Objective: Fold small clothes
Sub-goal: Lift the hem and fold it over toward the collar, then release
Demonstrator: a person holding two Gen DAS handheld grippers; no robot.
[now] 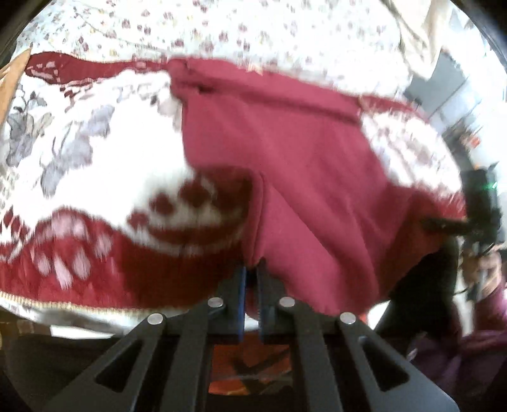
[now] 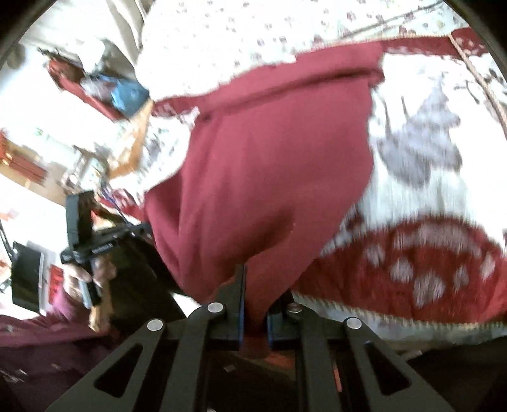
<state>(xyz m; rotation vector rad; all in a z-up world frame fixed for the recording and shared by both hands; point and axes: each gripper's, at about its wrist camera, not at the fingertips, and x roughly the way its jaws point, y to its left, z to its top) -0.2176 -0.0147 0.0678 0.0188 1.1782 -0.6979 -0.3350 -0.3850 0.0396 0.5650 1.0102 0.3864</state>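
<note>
A dark red garment (image 1: 285, 136) lies stretched over a red-and-white patterned blanket (image 1: 95, 152). My left gripper (image 1: 252, 272) is shut on the garment's near left corner, the cloth pinched between its blue pads. My right gripper (image 2: 255, 285) is shut on the garment (image 2: 269, 158) at its near right corner; the right finger is mostly hidden under cloth. Each gripper shows in the other's view: the right one at the right edge (image 1: 478, 202), the left one at the left (image 2: 85, 234). Both frames are blurred by motion.
The blanket (image 2: 443, 177) with paw prints and grey figures covers the surface; its near hem is just beyond the grippers. A floral white sheet (image 1: 221, 28) lies behind. Room clutter shows at the left of the right wrist view (image 2: 95, 85).
</note>
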